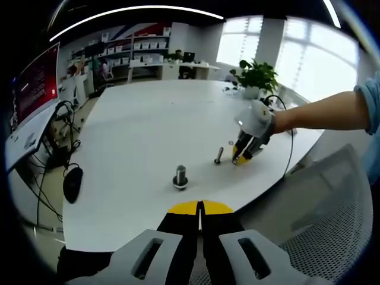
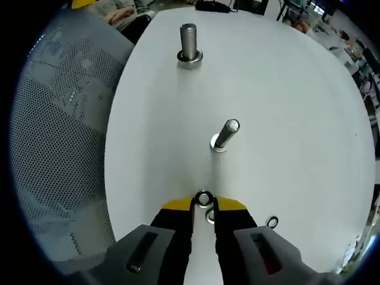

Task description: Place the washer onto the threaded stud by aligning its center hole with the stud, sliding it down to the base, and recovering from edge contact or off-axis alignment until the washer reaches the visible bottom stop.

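Right hand-held gripper (image 2: 203,205) pinches a washer (image 2: 204,198) at its jaw tips, just short of the near stud (image 2: 225,135). Behind stands a second stud (image 2: 189,41); spare washer (image 2: 272,222) lies on the desk (image 2: 297,119). Left hand-held gripper (image 1: 200,208) hovers pressed together; its view adds a mouse (image 1: 72,183) and plant (image 1: 256,76).

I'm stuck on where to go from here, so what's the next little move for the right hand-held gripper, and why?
Probably carry the washer forward over the nearer stud and centre its hole on the tip. The right hand-held gripper appears shut on the washer, low near the table, short of the stud, which seems to carry no washer on its shaft yet.
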`<state>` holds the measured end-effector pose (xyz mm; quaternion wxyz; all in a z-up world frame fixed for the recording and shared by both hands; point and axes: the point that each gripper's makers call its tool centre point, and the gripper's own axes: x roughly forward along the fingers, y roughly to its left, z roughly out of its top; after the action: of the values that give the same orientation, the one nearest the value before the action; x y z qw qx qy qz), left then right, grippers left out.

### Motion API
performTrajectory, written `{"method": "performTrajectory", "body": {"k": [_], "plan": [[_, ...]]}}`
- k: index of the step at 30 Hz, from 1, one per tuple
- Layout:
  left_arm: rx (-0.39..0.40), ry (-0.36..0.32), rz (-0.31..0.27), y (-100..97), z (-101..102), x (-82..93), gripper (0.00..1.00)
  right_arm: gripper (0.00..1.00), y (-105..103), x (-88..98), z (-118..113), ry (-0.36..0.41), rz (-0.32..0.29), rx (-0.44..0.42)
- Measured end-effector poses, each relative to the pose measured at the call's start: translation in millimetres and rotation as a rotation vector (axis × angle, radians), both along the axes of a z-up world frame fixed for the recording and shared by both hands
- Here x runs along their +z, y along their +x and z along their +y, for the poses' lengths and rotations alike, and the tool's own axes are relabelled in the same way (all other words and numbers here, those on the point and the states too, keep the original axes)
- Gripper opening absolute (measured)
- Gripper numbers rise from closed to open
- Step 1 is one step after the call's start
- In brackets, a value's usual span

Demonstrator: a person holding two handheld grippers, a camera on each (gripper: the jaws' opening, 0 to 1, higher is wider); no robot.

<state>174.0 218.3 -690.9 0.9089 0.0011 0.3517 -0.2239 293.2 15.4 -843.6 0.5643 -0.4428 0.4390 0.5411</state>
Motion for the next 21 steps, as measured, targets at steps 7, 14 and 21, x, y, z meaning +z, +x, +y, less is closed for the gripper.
{"method": "performTrajectory", "body": {"k": [7,14,21], "plan": [[0.000,-0.001,-0.002,0.4,0,0.3,0.00,0.14,2,0.6,-1,0.021,-0.022,-0.035],[-0.001,-0.002,-0.004,0.8,0,0.5,0.00,0.14,5,16.2,6,0.061,-0.036,-0.049],[-0.001,-0.003,-0.005,1.0,0,0.6,0.00,0.13,6,28.8,18,0.095,-0.041,-0.039]]}}
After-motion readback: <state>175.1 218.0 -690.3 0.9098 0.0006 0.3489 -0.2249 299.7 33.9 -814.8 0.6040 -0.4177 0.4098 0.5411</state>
